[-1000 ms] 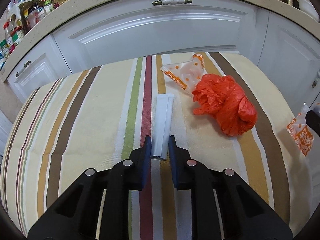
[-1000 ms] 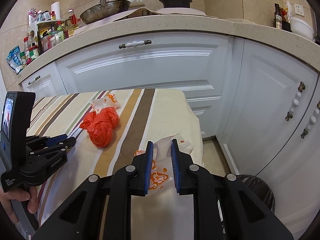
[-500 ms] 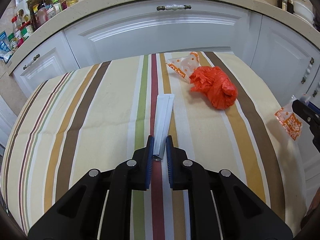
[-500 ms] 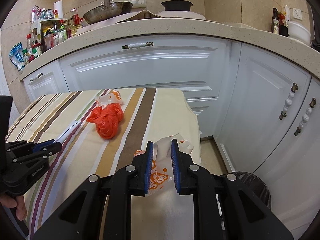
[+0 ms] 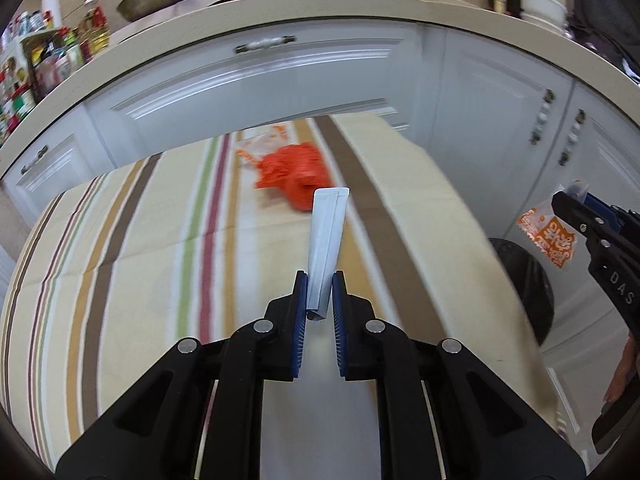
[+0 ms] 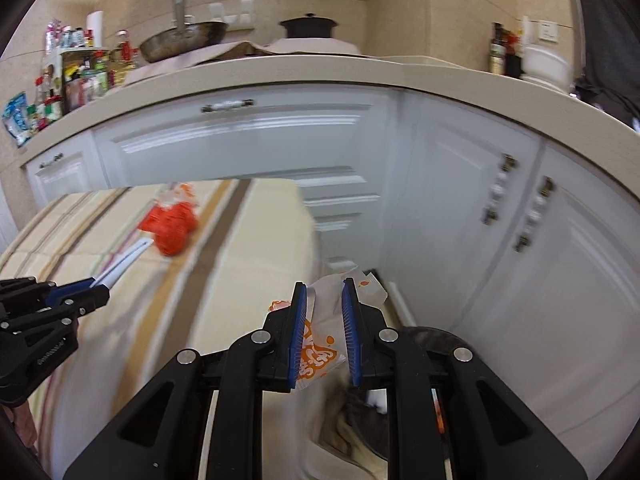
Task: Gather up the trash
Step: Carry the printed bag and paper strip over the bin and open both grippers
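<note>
Looking forward along the fingers (image 5: 301, 312) from above the striped table (image 5: 132, 248), facing white cabinets (image 5: 256, 92); both sharing the red bag (image 5: 294, 174) (image 6: 172, 226), right view nearer the bin (image 6: 424, 340).

My left gripper (image 5: 320, 280) is holding a long folded white paper strip (image 5: 327, 236) above the striped tablecloth (image 5: 140, 240). Beyond it, a crumpled orange plastic bag (image 5: 294, 172) is lying on the cloth. To the right, my right gripper (image 6: 324, 292) is holding an orange-printed wrapper (image 6: 320, 344) over the round dark bin (image 6: 424, 340) beside the table.
</note>
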`<action>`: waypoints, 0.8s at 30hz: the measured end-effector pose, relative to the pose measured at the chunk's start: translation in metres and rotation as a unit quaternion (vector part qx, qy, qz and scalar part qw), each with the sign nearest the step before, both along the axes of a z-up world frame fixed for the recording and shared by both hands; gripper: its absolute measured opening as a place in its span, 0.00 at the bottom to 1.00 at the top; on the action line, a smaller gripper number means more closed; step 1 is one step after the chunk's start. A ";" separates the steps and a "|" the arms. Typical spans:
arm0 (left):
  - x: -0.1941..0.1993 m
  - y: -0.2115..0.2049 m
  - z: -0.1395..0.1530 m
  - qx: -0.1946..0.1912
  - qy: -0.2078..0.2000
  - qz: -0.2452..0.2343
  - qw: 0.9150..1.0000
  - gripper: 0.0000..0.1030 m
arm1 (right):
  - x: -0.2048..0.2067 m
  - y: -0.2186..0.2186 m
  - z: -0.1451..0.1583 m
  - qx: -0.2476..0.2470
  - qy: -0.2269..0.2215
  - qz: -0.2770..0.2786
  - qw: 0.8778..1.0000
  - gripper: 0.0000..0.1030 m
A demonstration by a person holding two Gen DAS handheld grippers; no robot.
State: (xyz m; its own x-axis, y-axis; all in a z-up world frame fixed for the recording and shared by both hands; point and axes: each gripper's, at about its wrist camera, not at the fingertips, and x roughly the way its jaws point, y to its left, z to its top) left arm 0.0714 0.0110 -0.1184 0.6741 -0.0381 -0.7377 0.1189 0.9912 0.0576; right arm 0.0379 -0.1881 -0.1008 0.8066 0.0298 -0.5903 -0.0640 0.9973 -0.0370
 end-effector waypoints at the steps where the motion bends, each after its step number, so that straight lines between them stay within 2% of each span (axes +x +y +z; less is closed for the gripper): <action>1: -0.001 -0.008 0.000 0.000 0.000 -0.008 1.000 0.12 | -0.004 -0.006 -0.001 -0.005 0.000 -0.009 1.000 0.18; 15: 0.003 -0.155 -0.008 0.009 -0.008 -0.125 0.992 0.12 | -0.023 -0.105 -0.021 -0.009 0.014 -0.113 0.994 0.18; 19: 0.012 -0.190 -0.020 0.007 0.014 -0.144 0.989 0.12 | -0.022 -0.127 -0.031 -0.007 0.019 -0.132 0.991 0.18; 24: 0.022 -0.226 -0.039 0.026 0.025 -0.153 0.988 0.13 | -0.016 -0.148 -0.043 -0.005 0.025 -0.148 0.989 0.18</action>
State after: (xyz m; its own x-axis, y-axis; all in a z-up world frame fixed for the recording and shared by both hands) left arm 0.0930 -0.2153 -0.1570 0.5999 -0.1962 -0.7756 0.4165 0.9043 0.0934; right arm 0.0214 -0.3358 -0.1435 0.7487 -0.2094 -0.6289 0.2295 0.9720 -0.0504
